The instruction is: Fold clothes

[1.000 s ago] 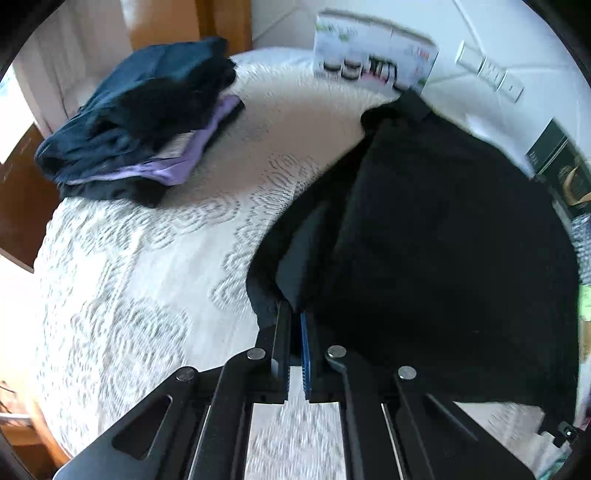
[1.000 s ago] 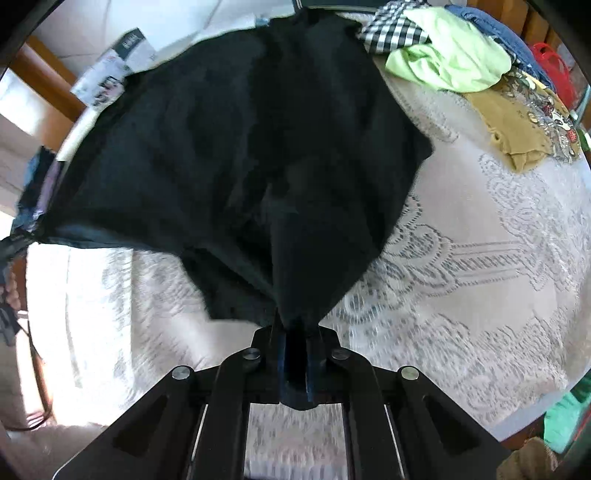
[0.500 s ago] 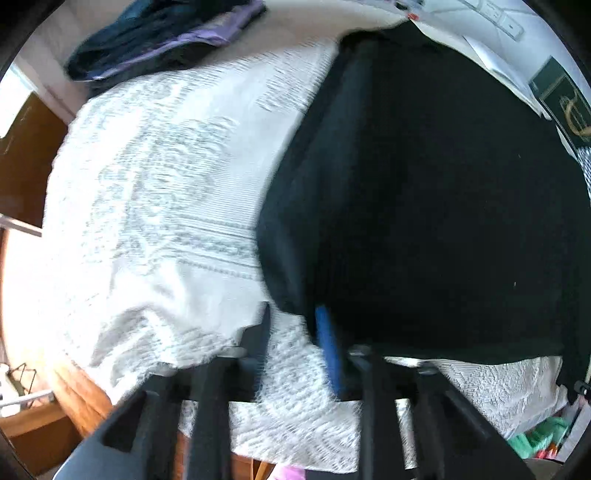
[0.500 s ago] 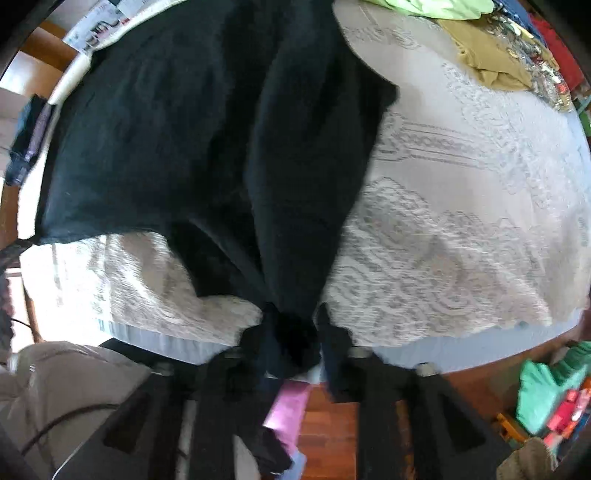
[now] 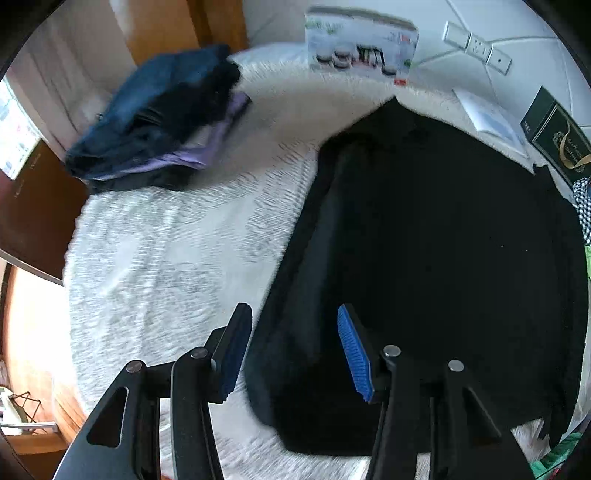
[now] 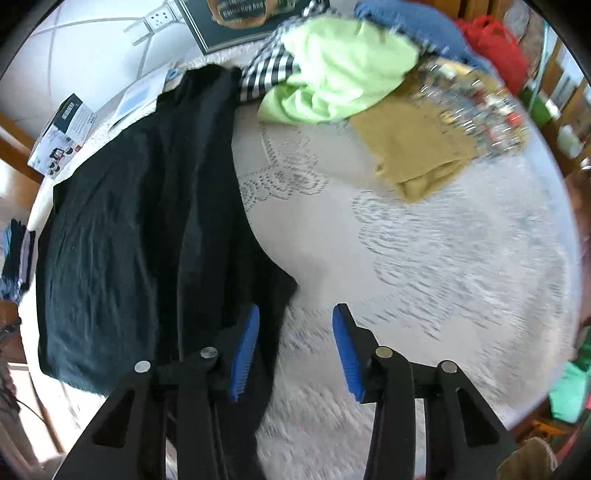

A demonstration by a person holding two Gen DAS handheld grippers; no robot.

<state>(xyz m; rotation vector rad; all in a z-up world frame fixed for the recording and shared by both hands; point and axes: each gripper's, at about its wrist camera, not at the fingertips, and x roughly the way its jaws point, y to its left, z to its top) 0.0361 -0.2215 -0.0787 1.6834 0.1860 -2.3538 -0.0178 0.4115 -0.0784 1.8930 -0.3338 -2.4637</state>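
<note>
Black garment (image 5: pixel 436 258) flat on lace bedspread (image 5: pixel 155 266), filling right of frame, L gripper (image 5: pixel 293 349) released w/ jaws wide over its edge, R gripper (image 6: pixel 295 352) released too, garment at its left, folded pile (image 5: pixel 159 114) upper left

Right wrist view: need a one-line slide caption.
Open right gripper above the lace bedspread, black garment laid flat at left, unfolded clothes pile beyond.

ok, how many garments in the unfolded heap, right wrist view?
5 visible: checked cloth, lime-green top, blue garment at the back, mustard piece nearest, sequined patterned one to its right. More may be buried underneath.
</note>
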